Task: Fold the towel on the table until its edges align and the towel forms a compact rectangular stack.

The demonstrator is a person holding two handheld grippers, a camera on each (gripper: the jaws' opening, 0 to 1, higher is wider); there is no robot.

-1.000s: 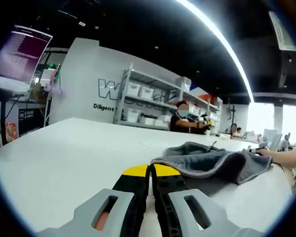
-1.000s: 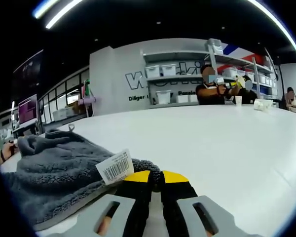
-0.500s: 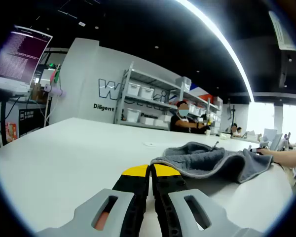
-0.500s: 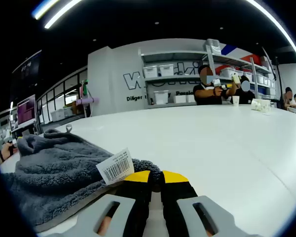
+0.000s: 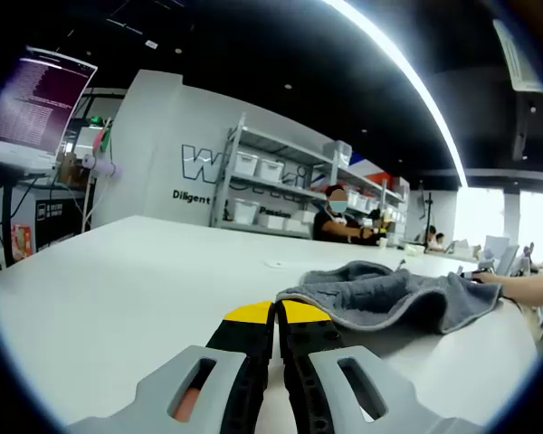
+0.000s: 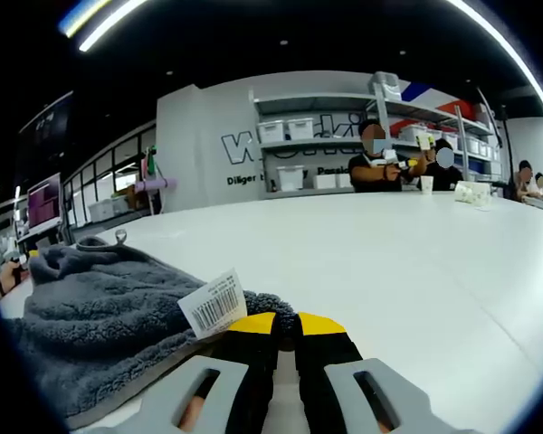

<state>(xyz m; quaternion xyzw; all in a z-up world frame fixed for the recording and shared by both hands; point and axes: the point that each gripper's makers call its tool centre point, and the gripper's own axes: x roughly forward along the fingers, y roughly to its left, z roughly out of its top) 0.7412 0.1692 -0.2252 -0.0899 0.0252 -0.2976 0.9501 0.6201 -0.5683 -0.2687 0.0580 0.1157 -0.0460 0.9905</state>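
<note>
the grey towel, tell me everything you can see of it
The grey fluffy terry towel lies rumpled in a low heap on the white table, not yet a neat rectangle. A white barcode tag sticks up from its near edge. In the right gripper view the shut right claw pinches that edge beside the tag; in the left gripper view the shut left claw grips another edge.

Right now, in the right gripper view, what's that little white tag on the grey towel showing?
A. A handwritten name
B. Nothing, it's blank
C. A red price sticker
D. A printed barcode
D: the white tag on the towel carries black barcode stripes, just beyond the yellow tips of the shut jaws of the right gripper.
</note>
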